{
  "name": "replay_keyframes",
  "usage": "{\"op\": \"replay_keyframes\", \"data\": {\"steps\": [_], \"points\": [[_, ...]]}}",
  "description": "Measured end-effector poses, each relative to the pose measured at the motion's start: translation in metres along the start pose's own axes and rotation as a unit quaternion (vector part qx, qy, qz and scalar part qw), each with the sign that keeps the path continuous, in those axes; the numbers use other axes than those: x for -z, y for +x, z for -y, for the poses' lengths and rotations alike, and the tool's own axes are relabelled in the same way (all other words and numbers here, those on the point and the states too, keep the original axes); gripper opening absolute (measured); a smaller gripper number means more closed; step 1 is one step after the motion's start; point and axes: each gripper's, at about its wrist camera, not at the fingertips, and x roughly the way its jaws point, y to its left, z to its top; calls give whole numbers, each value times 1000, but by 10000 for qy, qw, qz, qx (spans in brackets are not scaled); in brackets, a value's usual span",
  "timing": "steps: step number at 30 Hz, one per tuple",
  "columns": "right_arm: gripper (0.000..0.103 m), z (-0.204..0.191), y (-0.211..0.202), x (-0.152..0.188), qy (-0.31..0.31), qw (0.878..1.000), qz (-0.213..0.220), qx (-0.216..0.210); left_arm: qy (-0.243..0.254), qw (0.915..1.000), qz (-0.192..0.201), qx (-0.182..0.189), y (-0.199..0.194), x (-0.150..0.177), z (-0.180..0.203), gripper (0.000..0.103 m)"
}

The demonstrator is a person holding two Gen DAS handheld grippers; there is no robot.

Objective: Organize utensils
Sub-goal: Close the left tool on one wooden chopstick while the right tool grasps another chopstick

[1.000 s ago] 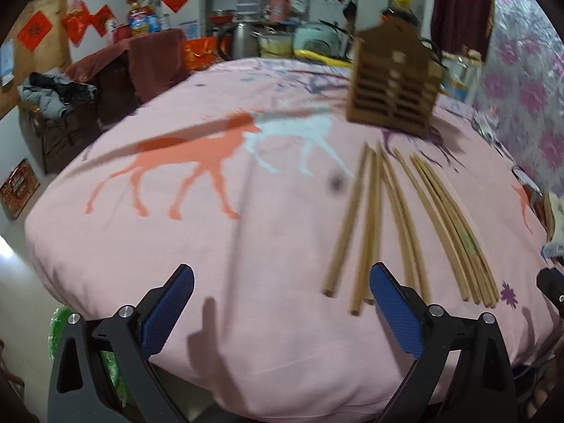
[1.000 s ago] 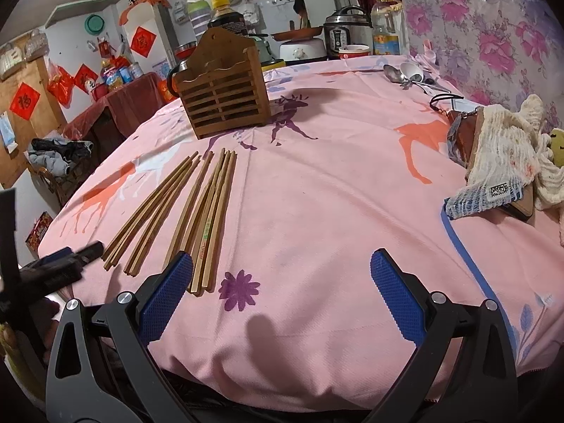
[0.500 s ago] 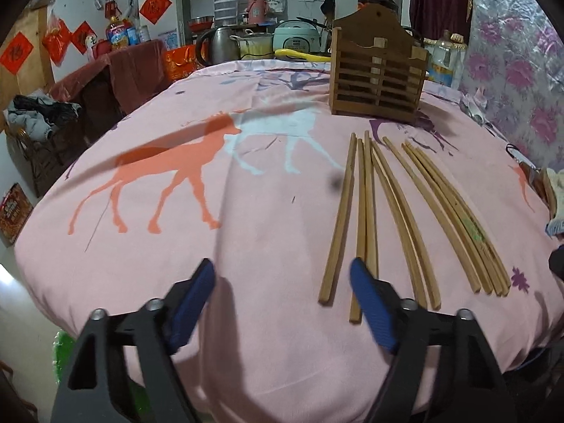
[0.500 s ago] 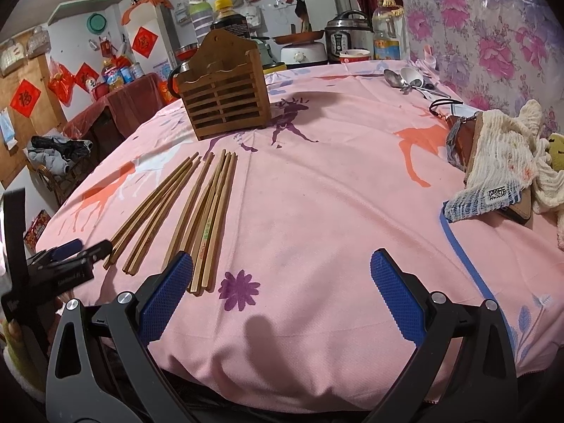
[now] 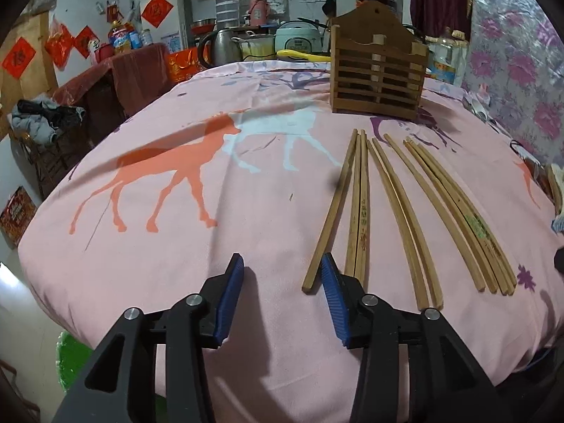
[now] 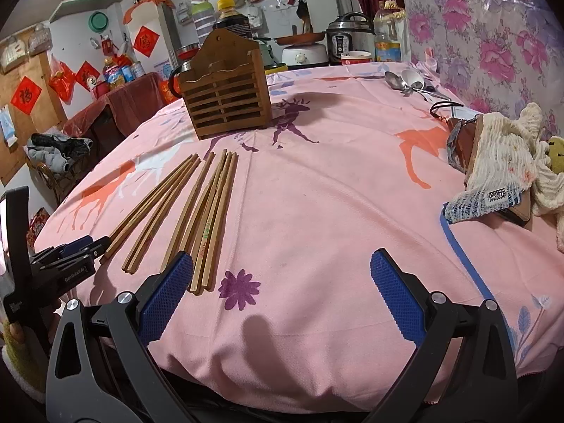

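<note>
Though parted and empty — left gripper (image 5: 282,275) fingers beside the leftmost chopstick (image 5: 331,211) end.

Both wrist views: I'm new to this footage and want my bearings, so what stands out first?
A fan of chopsticks lies on the pink cloth, thin ends toward a slatted wooden holder standing upright just beyond them. The open left gripper sits at the near end of the leftmost sticks; spoons lie at the far right edge.
</note>
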Motion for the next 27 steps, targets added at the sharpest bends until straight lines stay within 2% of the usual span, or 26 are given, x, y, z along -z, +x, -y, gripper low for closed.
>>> {"op": "replay_keyframes", "data": {"steps": [1, 3, 5, 6, 8, 14, 27], "points": [[96, -1, 0, 1, -16, 10000, -13, 2, -6, 10000, 10, 16, 0, 0, 1, 39], [92, -3, 1, 2, -84, 9999, -40, -36, 109, 9999, 50, 125, 0, 0, 11, 12], [82, -7, 4, 4, -218, 9997, -79, -103, 232, 9997, 80, 94, -3, 2, 17, 10], [80, -10, 5, 5, -281, 9995, -90, -143, 238, 9997, 85, 55, -3, 3, 16, 9], [69, -17, 9, 9, -459, 9984, -178, -292, 38, 10000, 46, 11, -1, 1, 5, 9], [50, -28, 22, 16, -788, 9948, -465, -458, -278, 9996, 31, -65, 0, -1, -14, 12], [48, -50, 35, 17, -1362, 9901, -182, -291, -98, 9993, 160, -319, -2, 4, -5, 13]]}}
